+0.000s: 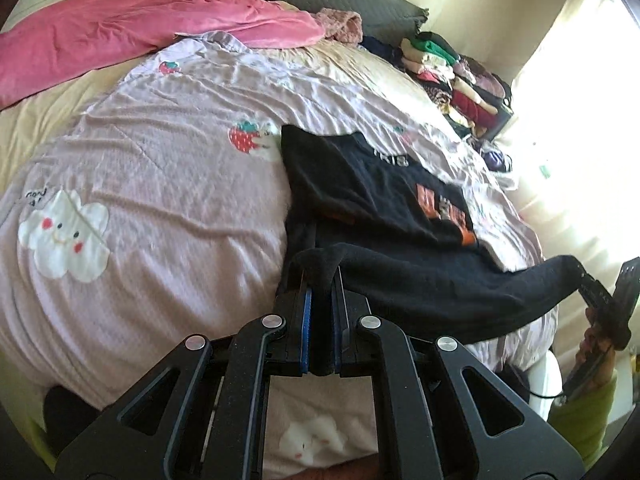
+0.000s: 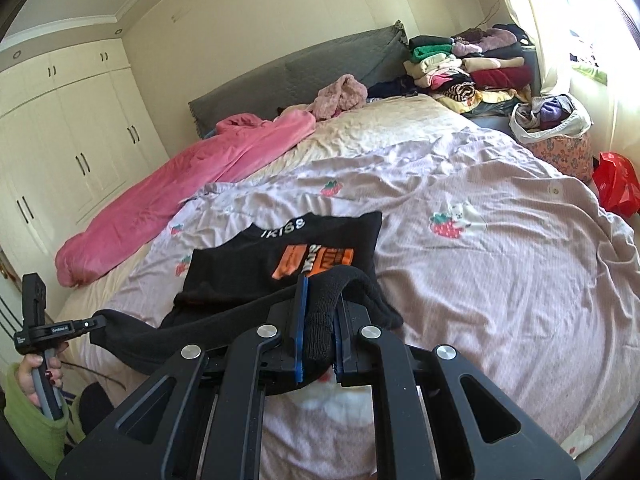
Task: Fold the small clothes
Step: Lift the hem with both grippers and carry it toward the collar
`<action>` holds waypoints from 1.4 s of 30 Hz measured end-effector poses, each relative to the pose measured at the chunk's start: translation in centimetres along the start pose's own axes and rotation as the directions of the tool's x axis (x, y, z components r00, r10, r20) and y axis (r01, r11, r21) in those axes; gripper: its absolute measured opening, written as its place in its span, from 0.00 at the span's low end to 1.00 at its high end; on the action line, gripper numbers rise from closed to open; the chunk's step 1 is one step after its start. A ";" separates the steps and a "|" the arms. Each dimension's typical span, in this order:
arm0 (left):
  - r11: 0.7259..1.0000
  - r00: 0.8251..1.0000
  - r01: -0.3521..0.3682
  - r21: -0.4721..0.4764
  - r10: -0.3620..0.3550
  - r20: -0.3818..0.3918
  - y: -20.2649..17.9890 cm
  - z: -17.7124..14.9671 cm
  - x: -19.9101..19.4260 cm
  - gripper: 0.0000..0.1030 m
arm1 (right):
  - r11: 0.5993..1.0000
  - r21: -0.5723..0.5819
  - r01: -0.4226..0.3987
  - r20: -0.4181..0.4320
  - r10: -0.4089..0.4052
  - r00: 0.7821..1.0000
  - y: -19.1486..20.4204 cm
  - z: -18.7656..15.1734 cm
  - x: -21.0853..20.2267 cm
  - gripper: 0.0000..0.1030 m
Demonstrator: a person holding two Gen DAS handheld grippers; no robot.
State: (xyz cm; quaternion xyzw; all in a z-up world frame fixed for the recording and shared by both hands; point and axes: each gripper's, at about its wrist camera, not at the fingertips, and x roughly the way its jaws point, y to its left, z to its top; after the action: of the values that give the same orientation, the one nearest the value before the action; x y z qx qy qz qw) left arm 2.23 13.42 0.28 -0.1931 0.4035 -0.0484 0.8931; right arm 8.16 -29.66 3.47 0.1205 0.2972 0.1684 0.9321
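A small black garment with an orange print and white letters lies on the lilac quilt; it also shows in the right wrist view. My left gripper is shut on one corner of its near hem. My right gripper is shut on the other corner. The hem is lifted and stretched between them above the rest of the garment. Each gripper appears in the other's view, the right gripper at the far right and the left gripper at the far left.
A pink blanket lies along the far side of the bed by the grey headboard. Stacks of folded clothes sit at the head corner. A floral basket and red bag stand by the window. White wardrobes line the wall.
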 end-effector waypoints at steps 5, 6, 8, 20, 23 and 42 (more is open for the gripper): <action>1.000 1.000 -0.001 -0.014 0.002 0.017 0.1 1.7 0.7 0.02 | 1.000 0.017 0.006 0.014 -0.006 1.000 -0.4 1.1 0.8 0.09; 1.000 1.000 -0.002 -0.017 0.002 0.021 0.1 2.0 0.9 0.02 | 1.000 0.020 0.006 0.015 -0.006 1.000 -0.5 1.3 1.0 0.09; 1.000 1.000 -0.006 -0.016 0.006 0.031 -0.1 2.7 1.2 0.02 | 1.000 0.022 0.009 0.015 -0.010 1.000 -0.4 1.7 1.5 0.09; 0.999 0.998 -0.025 -0.040 0.027 0.061 -0.6 6.5 3.4 0.02 | 0.998 0.044 0.034 0.033 -0.036 0.999 -0.8 4.1 4.4 0.09; 0.998 0.997 -0.035 -0.048 0.038 0.066 -0.5 7.1 4.2 0.02 | 0.998 0.041 0.041 0.042 -0.042 0.998 -1.0 4.5 5.3 0.09; 0.994 0.994 -0.092 -0.060 0.096 0.059 0.1 9.6 8.4 0.02 | 0.995 0.037 0.091 0.001 -0.092 0.996 -2.0 6.1 11.0 0.09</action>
State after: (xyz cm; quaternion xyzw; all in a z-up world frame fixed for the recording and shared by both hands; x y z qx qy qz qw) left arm 14.92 14.40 0.10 -0.2010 0.3855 0.0112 0.9005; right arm 20.71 -27.99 2.01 0.1242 0.3041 0.1199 0.9369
